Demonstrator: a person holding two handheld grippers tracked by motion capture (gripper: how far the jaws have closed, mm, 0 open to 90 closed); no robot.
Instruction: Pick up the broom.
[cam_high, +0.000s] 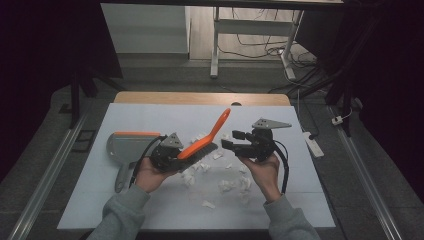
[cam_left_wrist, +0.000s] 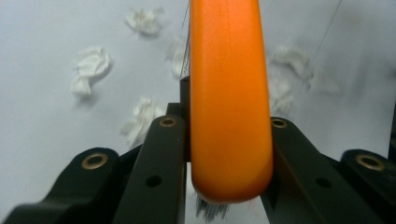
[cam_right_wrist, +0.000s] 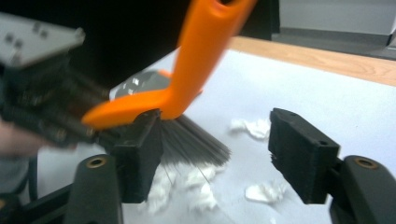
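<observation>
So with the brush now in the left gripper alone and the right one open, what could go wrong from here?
The left gripper clamps the orange brush at the head end, handle sticking up, so it may pivot when the bristles press down. The paper scraps lie scattered and light; a fast sweep could flick some off the white mat. The dustpan sits loose at the left and could slide when scraps are pushed into it.

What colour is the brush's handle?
Bright orange; the brush shows best in the left gripper view.

brush (cam_high: 210, 137): orange back, grey bristles were seen | paper scraps (cam_high: 227, 186): white | dustpan (cam_high: 122, 145): grey, orange-edged | surface (cam_high: 150, 120): pale blue-white
</observation>
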